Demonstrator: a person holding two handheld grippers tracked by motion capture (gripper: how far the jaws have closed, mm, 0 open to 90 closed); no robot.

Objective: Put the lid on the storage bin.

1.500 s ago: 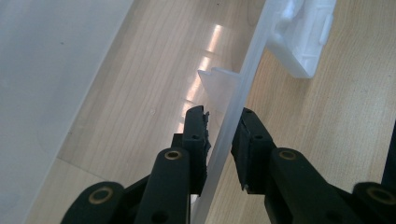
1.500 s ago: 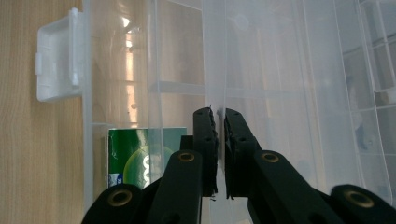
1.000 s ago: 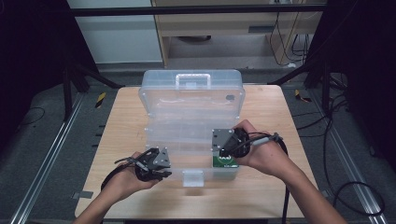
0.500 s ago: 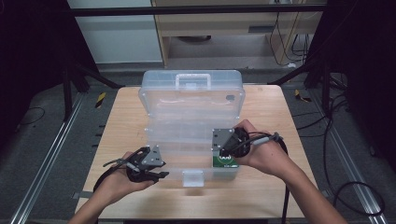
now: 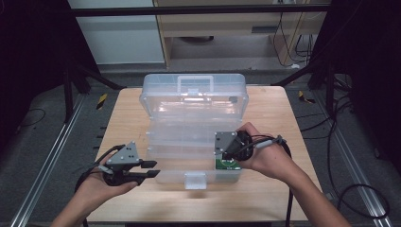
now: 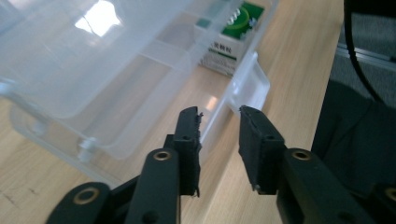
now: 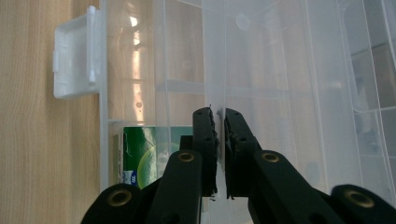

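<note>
- The left gripper [image 5: 150, 169] has drawn back from the clear plastic organiser box [image 5: 194, 118] and come up off the table [image 5: 265, 198]; a second ago it sat lower, closer to the box's front wall.
- Its jaws, which have just been closing a little, stand parted with nothing between them; the box's white latch tab [image 6: 250, 86] lies just beyond its fingertips.
- The right gripper [image 7: 217, 116] has not moved: its fingers are pressed together on the thin clear edge of a tray [image 7: 212, 60] inside the box.
- A green packet [image 7: 144, 156] lies under that tray, just left of the right fingers.
- The box is open; the left hand looks free for its next reach.
</note>
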